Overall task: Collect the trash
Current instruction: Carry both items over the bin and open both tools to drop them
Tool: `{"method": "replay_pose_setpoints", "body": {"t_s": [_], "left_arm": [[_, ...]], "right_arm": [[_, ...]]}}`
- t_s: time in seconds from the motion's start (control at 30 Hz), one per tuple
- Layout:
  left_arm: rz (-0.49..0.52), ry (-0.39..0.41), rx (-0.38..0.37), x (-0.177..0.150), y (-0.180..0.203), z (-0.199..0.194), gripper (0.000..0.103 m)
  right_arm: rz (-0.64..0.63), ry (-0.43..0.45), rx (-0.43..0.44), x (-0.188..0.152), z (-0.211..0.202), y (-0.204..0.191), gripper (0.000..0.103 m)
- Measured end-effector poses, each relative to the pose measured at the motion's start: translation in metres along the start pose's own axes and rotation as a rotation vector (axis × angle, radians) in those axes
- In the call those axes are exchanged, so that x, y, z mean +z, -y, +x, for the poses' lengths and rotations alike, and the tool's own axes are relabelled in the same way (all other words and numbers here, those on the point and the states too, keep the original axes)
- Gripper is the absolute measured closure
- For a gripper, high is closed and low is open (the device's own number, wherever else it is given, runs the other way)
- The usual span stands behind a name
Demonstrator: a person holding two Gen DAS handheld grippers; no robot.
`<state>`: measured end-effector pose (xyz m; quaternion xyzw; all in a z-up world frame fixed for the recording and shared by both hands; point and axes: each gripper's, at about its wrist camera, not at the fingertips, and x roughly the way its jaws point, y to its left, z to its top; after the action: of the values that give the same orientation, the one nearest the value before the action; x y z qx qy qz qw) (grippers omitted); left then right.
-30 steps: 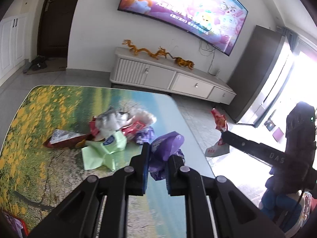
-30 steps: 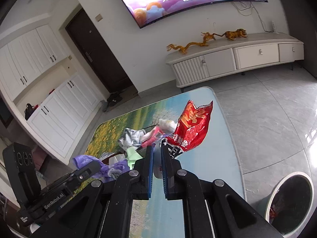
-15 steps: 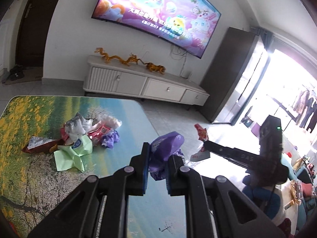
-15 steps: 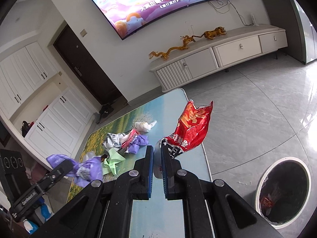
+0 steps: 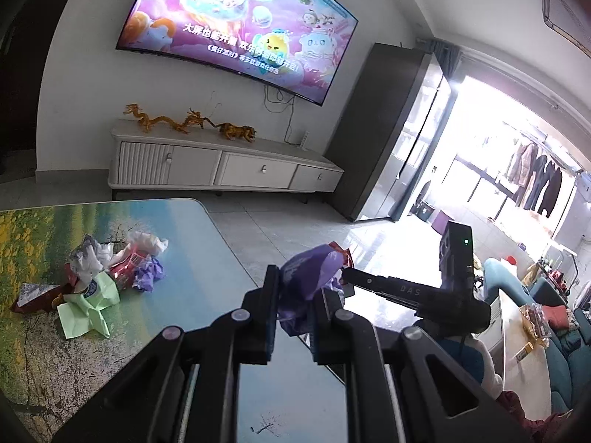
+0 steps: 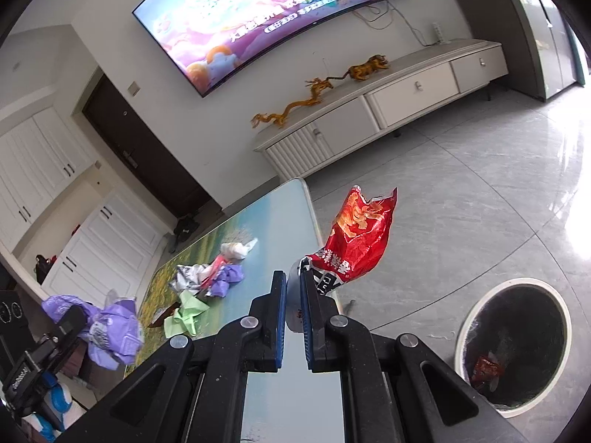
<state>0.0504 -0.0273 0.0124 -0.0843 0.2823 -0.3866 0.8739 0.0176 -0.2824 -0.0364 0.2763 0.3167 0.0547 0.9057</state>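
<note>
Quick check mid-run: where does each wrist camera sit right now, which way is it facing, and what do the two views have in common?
Left wrist: on the left gripper, facing the TV wall and balcony; its fingers clamp a purple wrapper; the right gripper crosses at right.
Right wrist: on the right gripper, tilted down past the table edge toward the floor bin; it clamps a red snack bag; the left gripper shows lower left.
Shared: trash pile, table, TV, cabinet.
</note>
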Motion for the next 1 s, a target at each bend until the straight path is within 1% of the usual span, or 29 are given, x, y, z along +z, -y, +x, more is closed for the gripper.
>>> {"method": "replay_pose_setpoints", "body": {"t_s": [0.1, 0.2, 0.4, 0.57, 0.67, 0.83, 1.0], "left_arm": [[0.029, -0.021, -0.021, 0.004, 0.015, 0.014, 0.090], [0.052, -0.063, -0.033, 0.006, 0.032, 0.039, 0.090], [0.112, -0.173, -0.072, 0.003, 0.073, 0.108, 0.090], [0.141, -0.285, -0.112, -0.010, 0.105, 0.172, 0.090], [0.148, -0.364, -0.108, -0.021, 0.121, 0.218, 0.090], [0.125, -0.483, -0.090, -0.045, 0.132, 0.289, 0.089], [0.114, -0.568, -0.067, -0.067, 0.143, 0.343, 0.089]], "right_arm": [[0.037, 0.014, -0.029, -0.002, -0.010, 0.021, 0.095], [0.088, 0.026, -0.064, -0.004, -0.018, 0.047, 0.095], [0.207, 0.033, -0.136, -0.014, -0.032, 0.105, 0.095], [0.286, 0.010, -0.177, -0.023, -0.032, 0.143, 0.095], [0.332, -0.011, -0.199, -0.030, -0.028, 0.165, 0.095], [0.404, -0.055, -0.232, -0.045, -0.016, 0.200, 0.094], [0.465, -0.095, -0.272, -0.060, -0.013, 0.230, 0.092]]}}
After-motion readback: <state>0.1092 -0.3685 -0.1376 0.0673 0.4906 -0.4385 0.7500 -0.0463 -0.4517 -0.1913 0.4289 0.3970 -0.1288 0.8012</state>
